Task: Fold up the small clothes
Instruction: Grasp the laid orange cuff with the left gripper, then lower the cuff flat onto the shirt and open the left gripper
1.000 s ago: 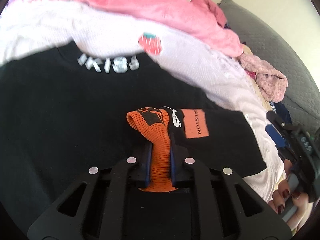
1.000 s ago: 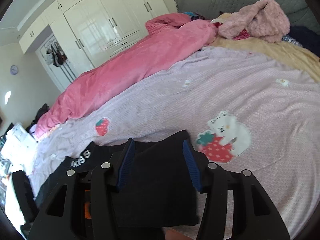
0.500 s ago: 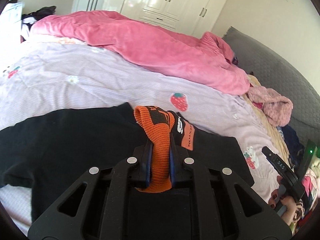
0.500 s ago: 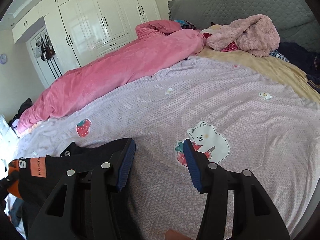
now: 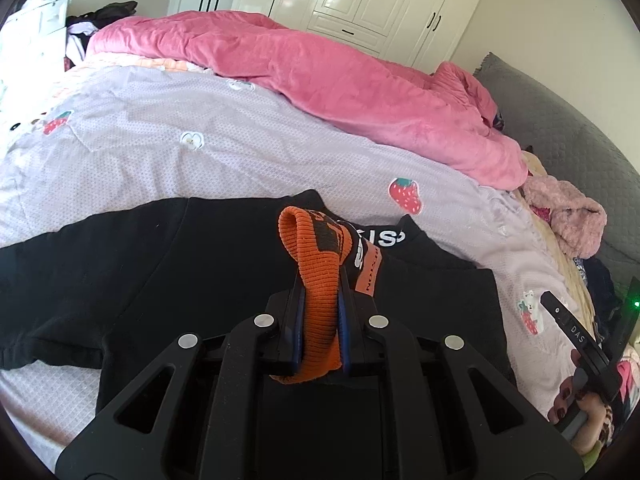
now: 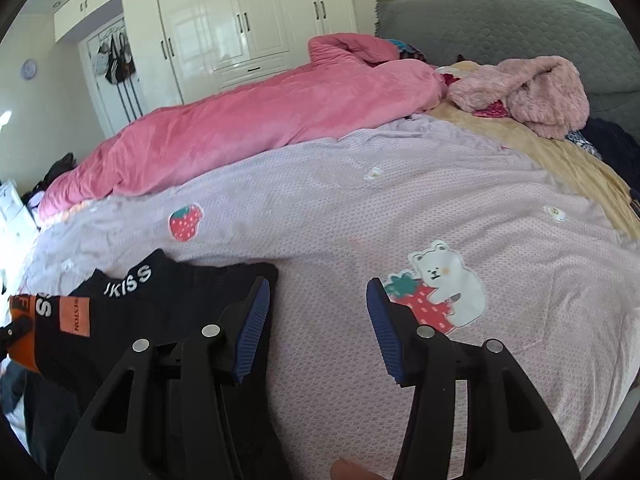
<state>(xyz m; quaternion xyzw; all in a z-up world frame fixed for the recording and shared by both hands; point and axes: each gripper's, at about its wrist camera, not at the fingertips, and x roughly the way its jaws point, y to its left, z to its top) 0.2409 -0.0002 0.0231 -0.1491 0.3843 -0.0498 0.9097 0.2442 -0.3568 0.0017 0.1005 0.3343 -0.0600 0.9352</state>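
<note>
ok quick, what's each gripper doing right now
left gripper: closed on the orange cuff of the black garment.
right gripper: open, holding nothing, above the lilac bedspread.

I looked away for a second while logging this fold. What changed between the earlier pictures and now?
The left claw lifted the orange-cuffed black garment up off the black shirt, which now lies farther below. The right claw drew off the black fabric toward the bear print on the lilac bedspread. Unchanged: left claw clamped on the orange cuff, right claw open and empty, pink blanket in place.
</note>
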